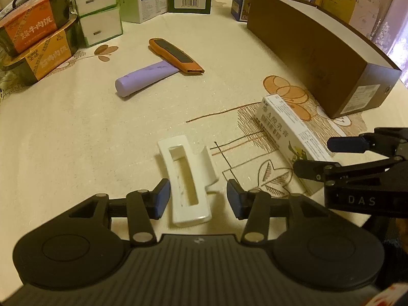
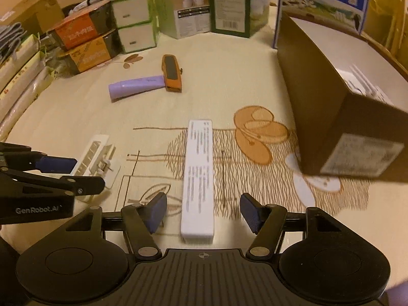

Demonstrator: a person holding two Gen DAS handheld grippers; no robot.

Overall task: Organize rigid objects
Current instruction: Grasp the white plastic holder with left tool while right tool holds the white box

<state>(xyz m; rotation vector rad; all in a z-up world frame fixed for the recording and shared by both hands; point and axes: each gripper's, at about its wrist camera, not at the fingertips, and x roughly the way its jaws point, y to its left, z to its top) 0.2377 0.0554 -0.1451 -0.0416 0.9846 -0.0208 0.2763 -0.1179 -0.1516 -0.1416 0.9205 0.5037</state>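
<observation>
Fingers of the left gripper (image 1: 198,199) stand apart in the left wrist view, released, with the white plastic clip (image 1: 187,182) lying flat on the tablecloth (image 1: 76,132) between them; the left pad sits just beside the clip's edge, the right pad clear of it. The clip's long axis runs near to far, roughly along the line the gripper points, so the jaws straddle its narrow width. At the right of this view the right gripper (image 1: 329,156) reaches in beside the white carton (image 1: 293,137), which lies just near the open brown box (image 1: 318,51). Far off, a purple tube (image 1: 142,79) and an orange utility knife (image 1: 176,56) touch each other. In the right wrist view the right gripper (image 2: 204,214) is likewise spread and grasping nothing: the white carton (image 2: 200,176) lies centred between its pads, long axis near to far, neither pad touching. The brown box (image 2: 331,102) stands to the right, the left gripper (image 2: 71,176) over the clip (image 2: 94,158) at the left. Each hand looks squarely placed to close across its own object's short side.
</observation>
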